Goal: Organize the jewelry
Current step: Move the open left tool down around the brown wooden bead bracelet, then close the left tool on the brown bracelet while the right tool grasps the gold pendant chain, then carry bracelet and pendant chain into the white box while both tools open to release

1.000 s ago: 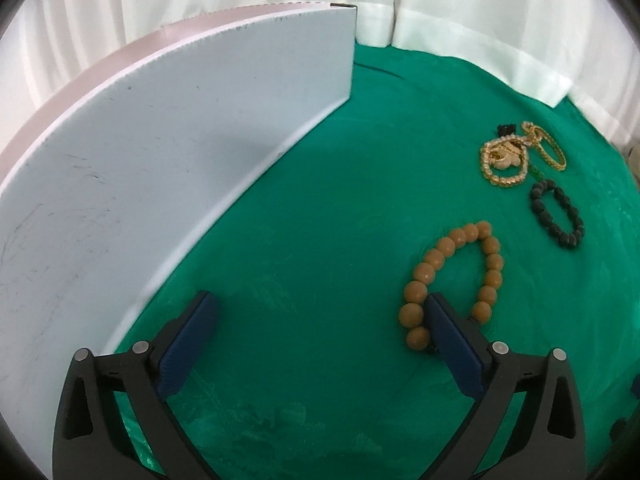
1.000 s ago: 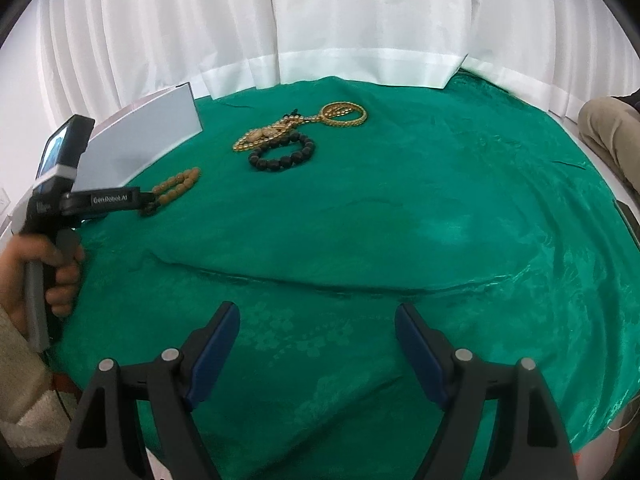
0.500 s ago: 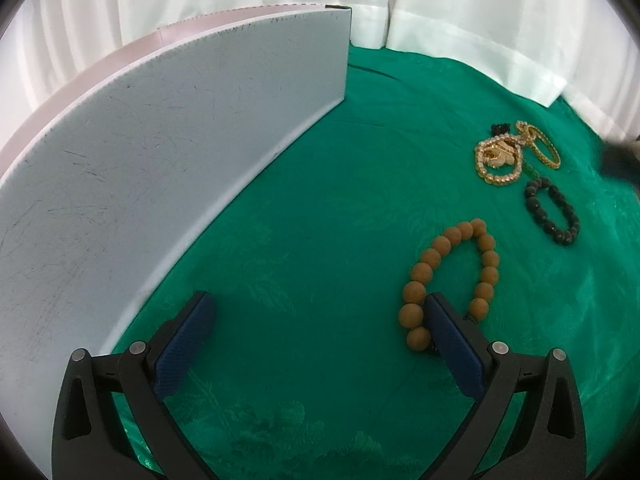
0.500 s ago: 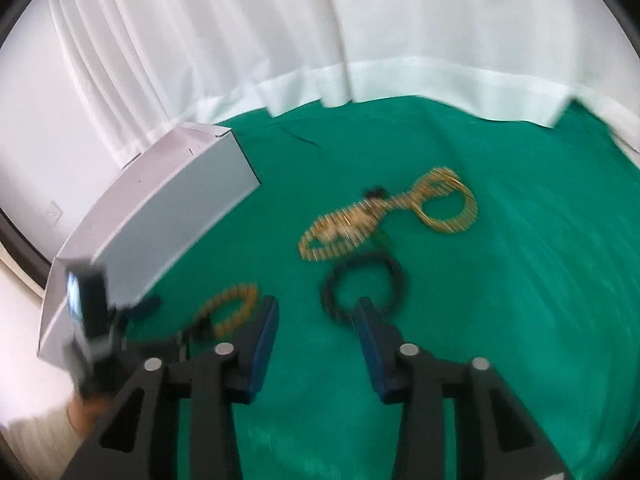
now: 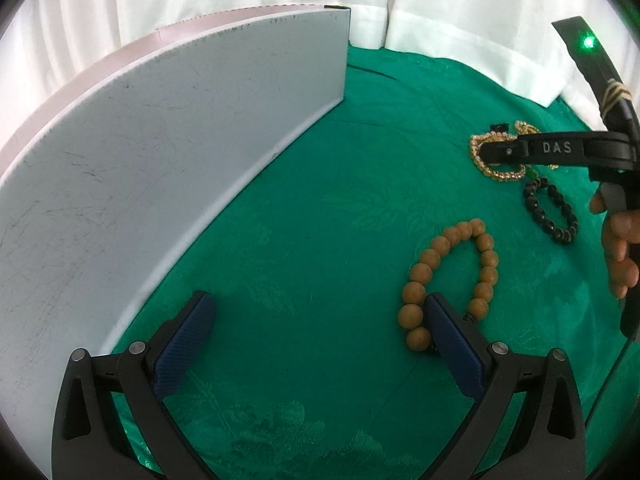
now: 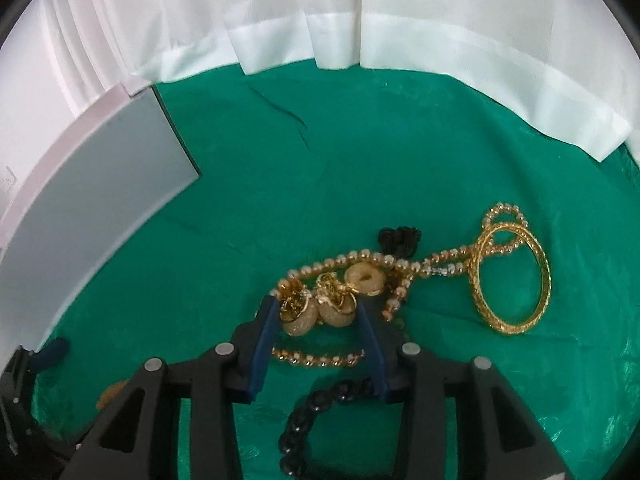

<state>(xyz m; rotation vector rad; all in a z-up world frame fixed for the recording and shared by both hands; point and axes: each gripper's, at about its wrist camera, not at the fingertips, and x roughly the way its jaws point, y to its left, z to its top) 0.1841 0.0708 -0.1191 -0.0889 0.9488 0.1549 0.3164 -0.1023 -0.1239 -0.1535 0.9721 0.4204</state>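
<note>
My left gripper [image 5: 316, 312] is open and low over the green cloth; its right finger [image 5: 452, 336] rests against a brown wooden-bead bracelet [image 5: 452, 276]. A black bead bracelet [image 5: 552, 212] lies farther right. My right gripper [image 6: 316, 316] is partly open, its jaws on either side of two gold earrings [image 6: 320, 312] in a tangle with a gold bead necklace [image 6: 360, 264]. A gold bangle [image 6: 512, 280] lies to the right. The black bead bracelet [image 6: 316, 412] lies under the right gripper. The right gripper also shows in the left wrist view [image 5: 496, 152], over the gold pile.
A long white box [image 5: 140, 184] stands along the left, also in the right wrist view [image 6: 92, 208]. A white curtain [image 6: 360, 12] hangs behind the green-clothed table [image 6: 400, 160]. A small black tassel [image 6: 400, 238] lies beside the necklace.
My right gripper has swept forward and left across the table to the gold jewelry and narrowed its jaws around the earrings. My left gripper has stayed by the wooden bracelet.
</note>
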